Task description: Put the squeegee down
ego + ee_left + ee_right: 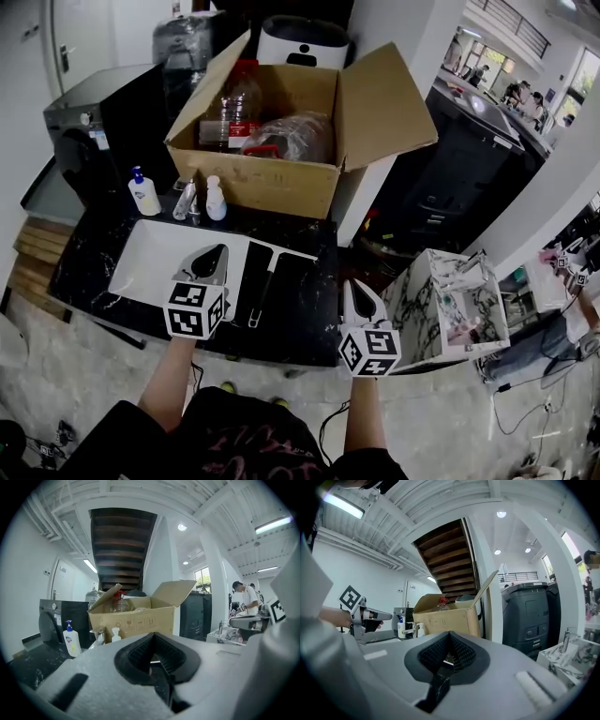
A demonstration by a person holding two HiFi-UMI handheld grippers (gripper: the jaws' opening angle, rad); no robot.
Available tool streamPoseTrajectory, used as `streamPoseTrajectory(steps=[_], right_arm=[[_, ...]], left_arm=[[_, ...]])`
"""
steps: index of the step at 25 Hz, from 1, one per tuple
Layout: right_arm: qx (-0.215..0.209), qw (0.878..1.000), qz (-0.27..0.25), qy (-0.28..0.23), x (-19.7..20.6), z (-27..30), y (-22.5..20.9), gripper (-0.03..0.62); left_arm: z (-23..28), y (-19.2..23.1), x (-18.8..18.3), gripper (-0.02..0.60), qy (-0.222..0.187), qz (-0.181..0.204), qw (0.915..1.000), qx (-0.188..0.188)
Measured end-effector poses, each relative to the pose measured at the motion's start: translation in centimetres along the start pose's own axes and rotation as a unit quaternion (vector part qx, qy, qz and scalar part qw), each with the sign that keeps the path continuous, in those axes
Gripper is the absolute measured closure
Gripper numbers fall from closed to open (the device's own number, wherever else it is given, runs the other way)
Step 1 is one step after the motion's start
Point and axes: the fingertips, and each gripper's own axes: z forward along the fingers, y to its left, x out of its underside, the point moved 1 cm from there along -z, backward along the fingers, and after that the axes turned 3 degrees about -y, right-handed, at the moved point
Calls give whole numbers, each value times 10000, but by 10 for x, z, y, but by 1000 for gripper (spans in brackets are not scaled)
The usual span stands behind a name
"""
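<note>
Nearest the person, the left gripper (214, 258) hovers over the right edge of the white sink (145, 253), its jaws pressed together on nothing. At its 3 o'clock the squeegee (263, 286) lies flat on the black counter (309, 305), handle toward the person and blade at 12 o'clock, apart from both grippers. The right gripper (358, 292), at the squeegee's 4 o'clock, is also closed and empty. Beyond the sink, at 12 o'clock, a soap bottle (143, 192), a tap (187, 200) and a small white bottle (216, 199) stand before an open cardboard box (281, 183).
</note>
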Motion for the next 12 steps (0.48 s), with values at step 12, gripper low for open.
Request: streamPoseTrajectory(steps=[12], right_arm=[[-20,9996,-9,-265,-17,1,6,583]], left_arm=[[-13,11,-22,578,-312,170,9994,-10]])
